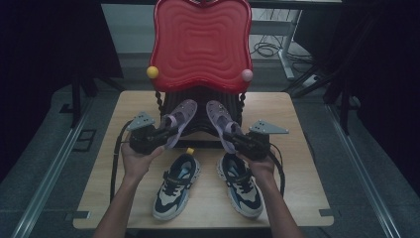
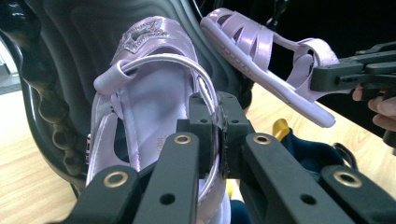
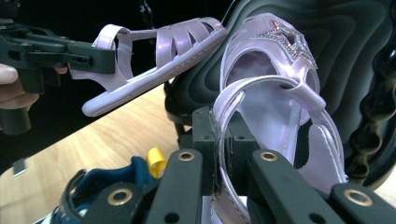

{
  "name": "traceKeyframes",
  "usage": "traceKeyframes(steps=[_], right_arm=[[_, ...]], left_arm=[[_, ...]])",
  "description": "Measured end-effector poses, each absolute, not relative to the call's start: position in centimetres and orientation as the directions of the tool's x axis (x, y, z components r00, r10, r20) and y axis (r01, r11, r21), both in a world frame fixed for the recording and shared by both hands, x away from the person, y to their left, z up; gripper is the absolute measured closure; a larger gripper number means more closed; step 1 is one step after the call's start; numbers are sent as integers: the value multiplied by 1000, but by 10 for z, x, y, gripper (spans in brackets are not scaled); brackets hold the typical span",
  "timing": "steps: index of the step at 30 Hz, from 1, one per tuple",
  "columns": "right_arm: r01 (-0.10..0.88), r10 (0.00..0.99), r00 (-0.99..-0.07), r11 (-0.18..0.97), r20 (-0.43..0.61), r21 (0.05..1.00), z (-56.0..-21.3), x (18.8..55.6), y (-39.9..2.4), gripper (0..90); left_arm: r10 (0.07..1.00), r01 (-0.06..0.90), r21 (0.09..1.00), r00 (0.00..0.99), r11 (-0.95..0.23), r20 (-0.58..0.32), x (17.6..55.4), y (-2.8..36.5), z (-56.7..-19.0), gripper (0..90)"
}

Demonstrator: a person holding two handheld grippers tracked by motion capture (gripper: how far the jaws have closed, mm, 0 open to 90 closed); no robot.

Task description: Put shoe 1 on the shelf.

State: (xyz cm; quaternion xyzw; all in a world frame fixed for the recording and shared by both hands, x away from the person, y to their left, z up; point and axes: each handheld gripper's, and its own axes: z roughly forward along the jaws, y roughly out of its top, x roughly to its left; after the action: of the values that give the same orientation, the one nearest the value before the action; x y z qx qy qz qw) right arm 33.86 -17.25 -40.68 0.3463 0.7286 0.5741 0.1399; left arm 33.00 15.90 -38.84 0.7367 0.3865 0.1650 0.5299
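The person stands at the near edge of the wooden table (image 1: 124, 106) with a gripper in each hand. The left gripper (image 1: 163, 135) is clamped on the heel strap of a lilac sandal, the left sandal (image 1: 179, 119), and holds it off the table with its toe pointing away, toward the far side. In the left gripper view the two black jaws press together on that thin strap, and the silver star on the toe of the left sandal (image 2: 144, 93) sits just in front of a dark ribbed seat.

The right gripper (image 1: 234, 139) is likewise clenched on the back strap of the right sandal (image 1: 218, 119), which is lifted too and angled toward its partner. The right gripper view shows the strap pinched between the jaws, with the right sandal (image 3: 275, 84) close against the dark ribbed surface.

Both sandals hang side by side, near each other but apart, in front of the black base of a red chair (image 1: 200, 42) at the far middle of the table. On the table below and nearer lie two navy-and-cream sneakers, the left sneaker (image 1: 176, 186) and the right sneaker (image 1: 241, 184), toes pointing near.
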Motion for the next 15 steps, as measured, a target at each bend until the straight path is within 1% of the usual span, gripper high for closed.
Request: traceKeyframes(steps=[15], right_arm=[[314,712,-688,114,143,943,-405,362,-152,854]], left_arm=[[767,370,920,626,-131,-143,356,151,-389,863]])
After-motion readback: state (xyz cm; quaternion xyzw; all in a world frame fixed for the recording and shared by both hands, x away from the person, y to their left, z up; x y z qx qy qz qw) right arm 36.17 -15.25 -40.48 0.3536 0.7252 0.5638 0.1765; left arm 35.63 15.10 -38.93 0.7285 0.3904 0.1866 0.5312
